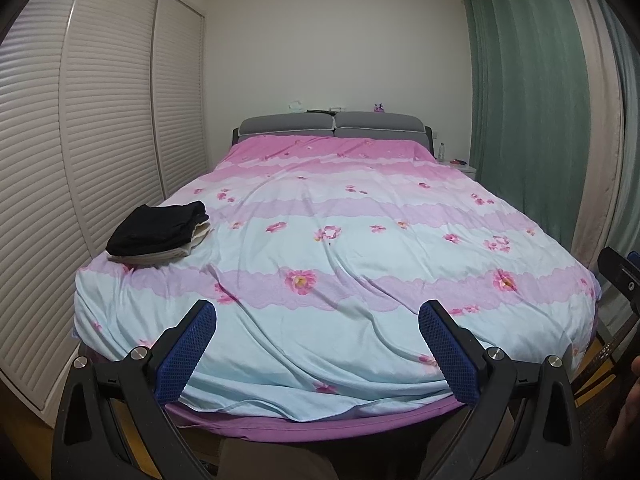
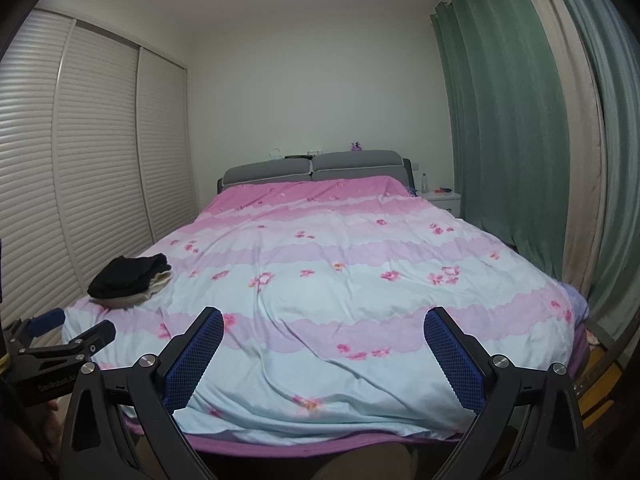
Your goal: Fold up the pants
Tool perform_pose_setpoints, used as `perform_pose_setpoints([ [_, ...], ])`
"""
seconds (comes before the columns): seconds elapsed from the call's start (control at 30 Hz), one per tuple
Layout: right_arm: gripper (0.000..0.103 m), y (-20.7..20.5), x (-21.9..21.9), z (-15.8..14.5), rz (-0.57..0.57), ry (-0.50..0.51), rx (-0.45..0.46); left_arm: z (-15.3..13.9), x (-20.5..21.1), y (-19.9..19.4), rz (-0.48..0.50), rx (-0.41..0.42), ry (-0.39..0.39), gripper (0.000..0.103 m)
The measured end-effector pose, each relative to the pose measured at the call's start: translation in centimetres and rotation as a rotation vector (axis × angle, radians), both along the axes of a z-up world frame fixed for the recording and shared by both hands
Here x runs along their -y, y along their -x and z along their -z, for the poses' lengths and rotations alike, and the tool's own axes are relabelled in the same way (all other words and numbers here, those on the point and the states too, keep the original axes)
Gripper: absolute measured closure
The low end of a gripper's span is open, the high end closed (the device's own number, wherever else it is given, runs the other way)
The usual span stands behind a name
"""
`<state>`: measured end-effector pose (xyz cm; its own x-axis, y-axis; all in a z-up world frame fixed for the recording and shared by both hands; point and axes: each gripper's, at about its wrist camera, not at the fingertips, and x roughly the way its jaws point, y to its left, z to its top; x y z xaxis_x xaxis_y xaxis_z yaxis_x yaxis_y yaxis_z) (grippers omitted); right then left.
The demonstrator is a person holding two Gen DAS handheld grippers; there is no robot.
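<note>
A folded stack of clothes with black pants on top [image 1: 158,229] and a pale garment beneath lies on the bed's near left corner; it also shows in the right wrist view [image 2: 130,278]. My left gripper [image 1: 318,322] is open and empty, held above the foot of the bed. My right gripper [image 2: 324,322] is open and empty too, beside it at the foot edge. The left gripper's body [image 2: 60,344] shows at the left of the right wrist view. No unfolded pants show in either view.
The bed carries a pink and pale blue floral duvet [image 1: 340,240] with a grey headboard [image 1: 332,124]. Slatted wardrobe doors [image 1: 80,140] line the left. Green curtains [image 1: 528,100] hang on the right. A nightstand with a bottle [image 2: 440,196] stands by the headboard.
</note>
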<state>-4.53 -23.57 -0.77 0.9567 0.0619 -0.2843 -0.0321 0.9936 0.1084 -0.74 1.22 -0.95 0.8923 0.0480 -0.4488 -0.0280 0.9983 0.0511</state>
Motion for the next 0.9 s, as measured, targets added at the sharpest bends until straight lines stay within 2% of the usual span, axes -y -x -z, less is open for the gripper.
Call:
perform_pose_setpoints([
  [0.9, 0.002, 0.29, 0.07, -0.38, 0.014, 0.003, 0.017, 0.04, 0.71, 0.34, -0.013, 0.015, -0.016, 0.000],
])
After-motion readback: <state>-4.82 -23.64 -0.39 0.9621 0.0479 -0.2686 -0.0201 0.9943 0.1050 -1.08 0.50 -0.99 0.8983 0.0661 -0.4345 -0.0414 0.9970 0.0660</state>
